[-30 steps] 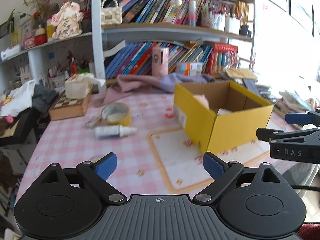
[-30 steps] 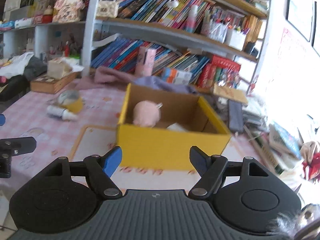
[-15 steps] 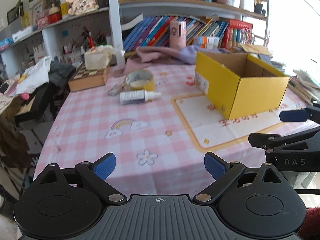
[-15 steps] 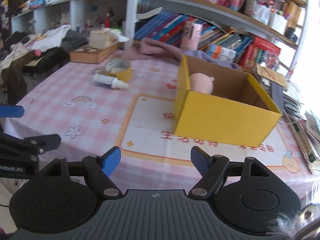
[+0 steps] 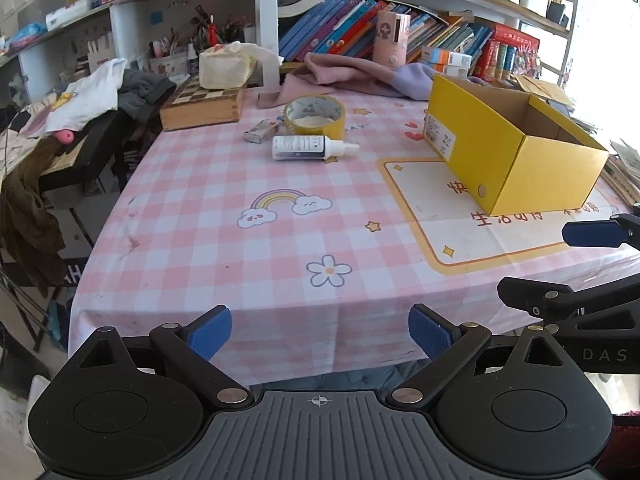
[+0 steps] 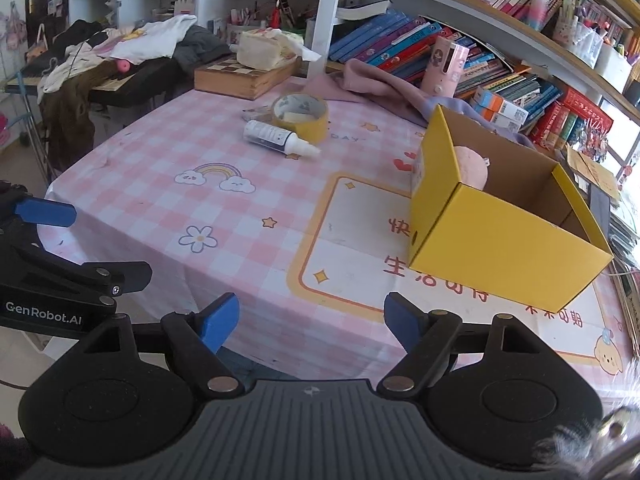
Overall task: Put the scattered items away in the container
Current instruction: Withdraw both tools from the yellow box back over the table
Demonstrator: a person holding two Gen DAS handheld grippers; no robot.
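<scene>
Both tools have pulled back from the yellow box and tipped downward, so the near edge of the surface now fills the lower half of each view, where a moment ago the box stood close in front of the right one. The right tool holds nothing and its jaws are opening, with only the pink checked cloth showing between them. The left tool is spread wide and empty too.

A pink fluffy ball already lies inside the box, at the right of the frame. Three things are still loose together in the upper middle: a roll of yellow tape, a white bottle lying on its side just in front of it, and a small silver packet beside the roll on its left.

To my eye one item is done with, and the hands are backing off to line up on that cluster next; the bottle looks easiest.
</scene>
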